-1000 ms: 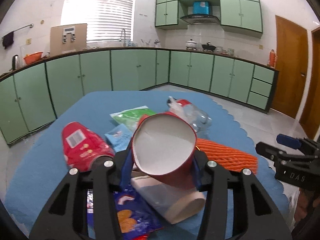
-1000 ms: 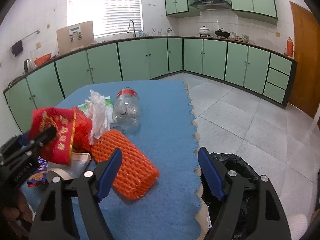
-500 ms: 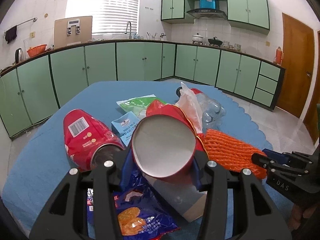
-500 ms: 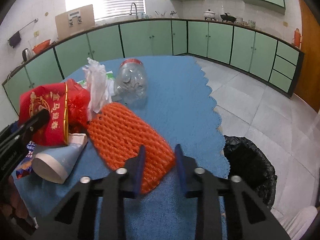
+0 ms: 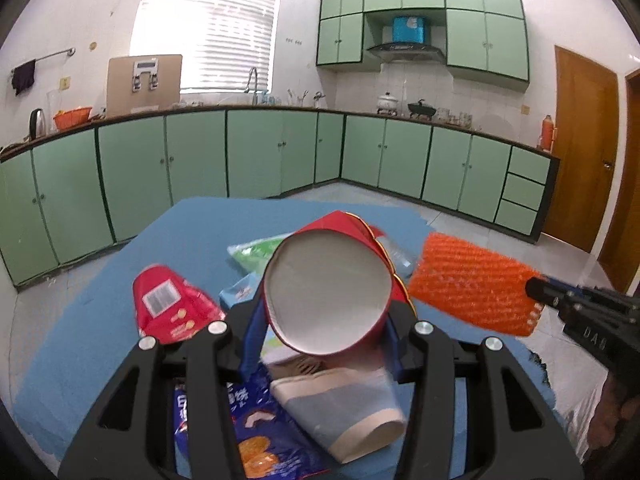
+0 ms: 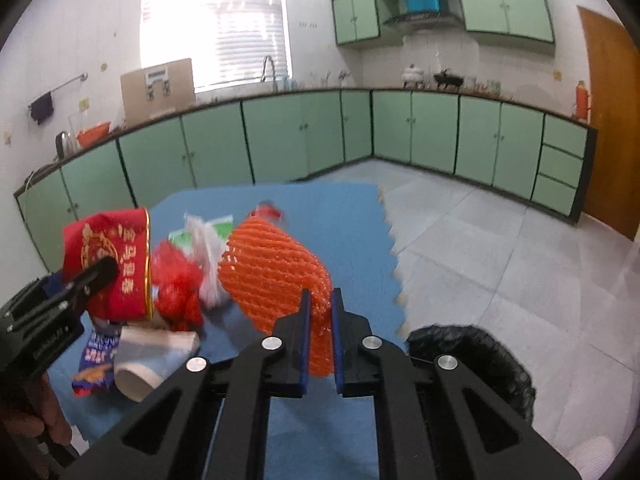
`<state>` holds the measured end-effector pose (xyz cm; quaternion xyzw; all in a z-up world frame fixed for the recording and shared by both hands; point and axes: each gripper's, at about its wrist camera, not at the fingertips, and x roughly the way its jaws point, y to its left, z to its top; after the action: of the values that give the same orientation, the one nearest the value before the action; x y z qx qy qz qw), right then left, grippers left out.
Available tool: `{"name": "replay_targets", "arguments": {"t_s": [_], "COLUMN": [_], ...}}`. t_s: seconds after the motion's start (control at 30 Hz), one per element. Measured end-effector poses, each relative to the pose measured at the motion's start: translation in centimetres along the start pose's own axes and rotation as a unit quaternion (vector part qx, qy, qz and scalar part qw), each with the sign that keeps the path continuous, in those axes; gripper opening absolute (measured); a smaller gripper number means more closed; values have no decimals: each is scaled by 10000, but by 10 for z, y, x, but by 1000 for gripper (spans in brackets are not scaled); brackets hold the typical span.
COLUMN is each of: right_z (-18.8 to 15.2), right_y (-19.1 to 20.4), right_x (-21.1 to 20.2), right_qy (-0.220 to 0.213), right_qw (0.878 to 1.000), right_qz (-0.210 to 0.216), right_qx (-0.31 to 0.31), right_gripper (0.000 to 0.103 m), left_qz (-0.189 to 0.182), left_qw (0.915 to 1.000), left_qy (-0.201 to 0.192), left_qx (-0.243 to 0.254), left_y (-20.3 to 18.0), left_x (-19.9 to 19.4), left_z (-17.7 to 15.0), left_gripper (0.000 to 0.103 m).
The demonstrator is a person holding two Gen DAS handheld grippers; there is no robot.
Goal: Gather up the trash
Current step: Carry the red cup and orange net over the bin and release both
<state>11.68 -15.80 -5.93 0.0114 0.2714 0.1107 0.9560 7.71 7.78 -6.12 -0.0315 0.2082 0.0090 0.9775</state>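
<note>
Up close, the right gripper [image 6: 319,322] has just been closing, and its blue pads now pinch one orange foam fruit net [image 6: 272,268], lifted clear of the table. The left gripper [image 5: 326,334], jaws part-way apart, clamps one red paper cup [image 5: 328,288], white mouth toward the camera. Below lie one pale paper cup [image 5: 340,412] on its side, one blue snack bag [image 5: 256,440], one red snack bag [image 5: 172,304] and one green packet [image 5: 256,250] on the blue tablecloth [image 5: 100,300]. One black-lined trash bin [image 6: 476,356] stands on the tiled floor beside the table. Green kitchen cabinets [image 5: 200,160] line the walls.
</note>
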Motion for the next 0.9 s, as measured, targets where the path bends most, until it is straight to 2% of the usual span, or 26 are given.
{"name": "replay_targets", "arguments": {"t_s": [0.27,0.53,0.73,0.9], "right_z": [23,28,22,11], "right_y": [-20,-52,-93,-126], "right_x": [-28,-44,-54,-60], "right_qy": [-295,-455,-471,-387], "right_qw": [9989,9961,9908,9854], "right_qz": [-362,-722,-1178,-1509], "right_qx": [45,240,479,693], "right_gripper": [9,9,9,9], "left_qz": [-422,-935,-1380,-1711], "left_qw": [9989,9949,9893,9831], "left_qy": [-33,-92,47,216], "left_qx": [211,367,462,613], "left_y": [-40,-91,-135,-171], "left_x": [5,19,39,57], "left_z": [14,23,18,1], "left_gripper": [46,46,46,46]}}
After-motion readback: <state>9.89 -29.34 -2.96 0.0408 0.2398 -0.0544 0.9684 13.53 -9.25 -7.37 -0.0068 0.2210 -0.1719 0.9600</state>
